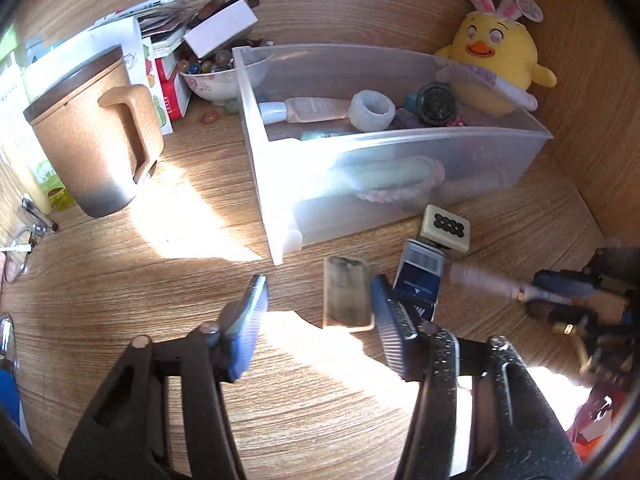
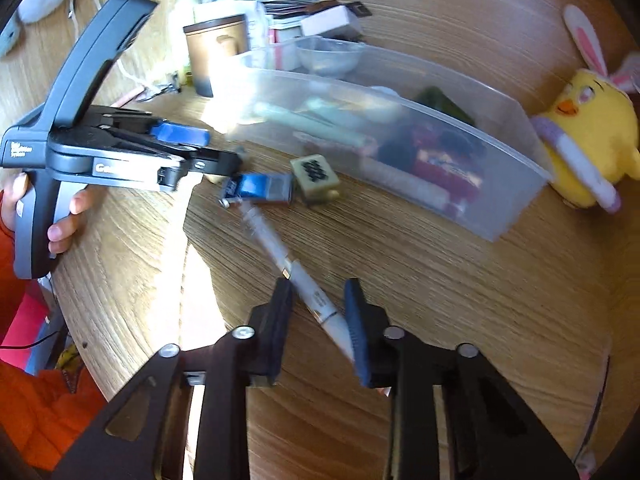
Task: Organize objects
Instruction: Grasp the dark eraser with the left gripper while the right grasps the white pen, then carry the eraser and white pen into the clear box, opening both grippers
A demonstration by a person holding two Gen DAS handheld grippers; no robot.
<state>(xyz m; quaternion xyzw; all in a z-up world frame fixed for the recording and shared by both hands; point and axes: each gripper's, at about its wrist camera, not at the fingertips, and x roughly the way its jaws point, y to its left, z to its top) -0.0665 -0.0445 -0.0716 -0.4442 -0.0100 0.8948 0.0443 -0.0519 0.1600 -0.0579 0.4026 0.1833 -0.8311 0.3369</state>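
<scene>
A clear plastic bin [image 1: 400, 200] [image 2: 500, 184] holds tubes, a tape roll and other small items. On the wood table in front of it lie a beige block [image 1: 347, 298], a blue box [image 1: 418, 280] [image 2: 260, 188], a mahjong tile [image 1: 446, 226] [image 2: 314, 172] and a white pen [image 1: 488, 280] [image 2: 304, 288]. My left gripper [image 1: 320, 292] [image 2: 224, 160] is open, with the beige block between its fingers against the right one. My right gripper [image 2: 318, 300] is open with the pen between its fingers, touching the right one.
A brown lidded mug [image 1: 92, 136] stands at the left. A bowl of marbles [image 1: 216, 76] and boxes sit behind the bin. A yellow chick plush [image 1: 496, 64] [image 2: 592, 132] sits at the bin's far right end. A wooden wall rises behind.
</scene>
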